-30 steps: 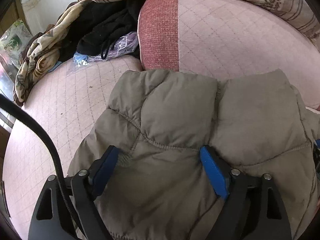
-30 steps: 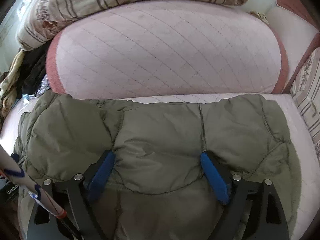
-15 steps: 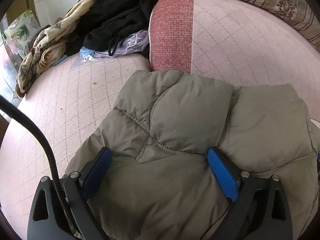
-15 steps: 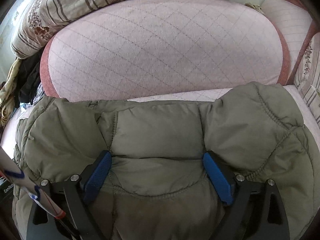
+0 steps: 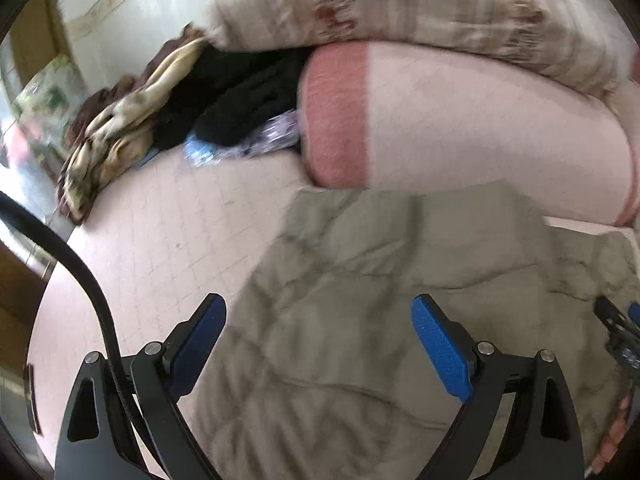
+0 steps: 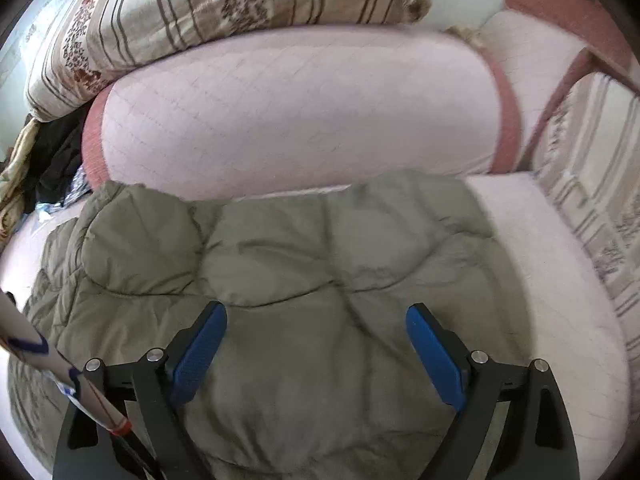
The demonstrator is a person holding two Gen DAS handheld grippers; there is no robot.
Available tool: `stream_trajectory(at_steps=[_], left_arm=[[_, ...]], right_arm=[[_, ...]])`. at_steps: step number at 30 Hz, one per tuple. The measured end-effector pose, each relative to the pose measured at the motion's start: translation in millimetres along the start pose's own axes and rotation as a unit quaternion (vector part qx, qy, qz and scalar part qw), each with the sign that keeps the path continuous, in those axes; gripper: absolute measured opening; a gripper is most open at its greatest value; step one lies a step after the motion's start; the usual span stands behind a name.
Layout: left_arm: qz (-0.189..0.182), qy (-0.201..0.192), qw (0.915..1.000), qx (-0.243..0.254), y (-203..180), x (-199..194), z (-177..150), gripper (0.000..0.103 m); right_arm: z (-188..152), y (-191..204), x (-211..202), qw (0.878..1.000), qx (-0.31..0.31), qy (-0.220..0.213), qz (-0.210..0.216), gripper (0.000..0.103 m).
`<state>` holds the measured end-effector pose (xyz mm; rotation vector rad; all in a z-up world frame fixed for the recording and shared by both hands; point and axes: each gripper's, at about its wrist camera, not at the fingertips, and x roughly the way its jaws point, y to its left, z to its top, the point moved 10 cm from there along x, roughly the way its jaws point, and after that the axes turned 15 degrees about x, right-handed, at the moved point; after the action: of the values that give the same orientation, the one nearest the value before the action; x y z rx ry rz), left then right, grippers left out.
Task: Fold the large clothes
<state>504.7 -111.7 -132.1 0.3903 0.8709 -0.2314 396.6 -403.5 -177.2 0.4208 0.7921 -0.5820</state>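
Observation:
An olive quilted puffer jacket (image 5: 400, 300) lies in a folded bundle on the pink sofa seat (image 5: 172, 224), its far edge against the back cushion. It also shows in the right wrist view (image 6: 320, 280). My left gripper (image 5: 316, 344) is open above the jacket's left part, with blue pads (image 5: 440, 344) spread wide and nothing between them. My right gripper (image 6: 316, 348) is open above the jacket's right part, pads (image 6: 434, 356) wide apart and empty. The right gripper's tip shows at the right edge of the left wrist view (image 5: 620, 332).
A pink quilted back cushion (image 6: 300, 112) stands behind the jacket, with a striped floral pillow (image 6: 200, 12) on top. A pile of black and patterned clothes and a plastic bag (image 5: 192, 104) lies at the sofa's left end. A striped armrest (image 6: 600, 184) is at the right.
Both grippers have pulled back and up from the jacket; their pads no longer press into it. The jacket now lies flatter on the seat. The left wrist view is blurred by motion.

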Motion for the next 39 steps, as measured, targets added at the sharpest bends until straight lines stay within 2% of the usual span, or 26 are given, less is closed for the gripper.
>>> stream_trajectory(at_steps=[2,4,7,9,11,14,20,23,25,28,30,33,37,39], left_arm=[[-0.018,-0.002,0.9995,0.026,-31,-2,8,0.094],[-0.02,0.003,0.9981,0.058,-57,7,13,0.094],[0.011,0.023,0.9956,0.091,-81,35,14,0.094],[0.015,0.038,0.9957,0.083,-84,57,11,0.094],[-0.017,0.049,0.9973,0.053,-83,76,7,0.096],[-0.03,0.046,0.9979,0.034,-82,88,6,0.103],[0.0,0.004,0.9994,0.036,-89,88,6,0.103],[0.003,0.005,0.9992,0.039,-89,85,6,0.103],[-0.01,0.02,0.999,0.038,-84,80,8,0.103],[-0.018,0.028,0.999,0.032,-63,56,6,0.096],[-0.016,0.021,0.9995,0.02,-42,38,2,0.096],[-0.03,0.023,0.9993,-0.003,-6,16,-11,0.096],[-0.022,0.044,0.9977,-0.046,47,13,-39,0.096],[-0.044,0.057,0.9942,-0.08,69,16,-59,0.096]], right_arm=[[12,-11,1,1.0,-0.005,-0.018,-0.025,0.094],[18,-20,7,0.999,-0.012,-0.022,-0.044,0.094],[21,-39,28,0.997,-0.019,-0.016,-0.067,0.094],[17,-53,45,0.997,-0.014,-0.006,-0.074,0.094],[11,-62,65,0.998,0.018,0.024,-0.051,0.095],[6,-73,85,0.996,0.073,0.054,-0.007,0.1],[4,-77,95,0.994,0.095,0.051,0.018,0.102],[3,-76,96,0.995,0.089,0.047,0.011,0.102],[3,-74,94,0.995,0.081,0.055,-0.002,0.102],[11,-72,74,0.995,0.068,0.064,-0.033,0.101],[17,-71,49,0.995,0.082,0.054,-0.007,0.101],[16,-78,21,0.993,0.098,0.063,0.025,0.101],[3,-109,1,0.989,0.109,0.091,0.03,0.101],[-5,-131,-1,0.987,0.121,0.104,0.03,0.101]])
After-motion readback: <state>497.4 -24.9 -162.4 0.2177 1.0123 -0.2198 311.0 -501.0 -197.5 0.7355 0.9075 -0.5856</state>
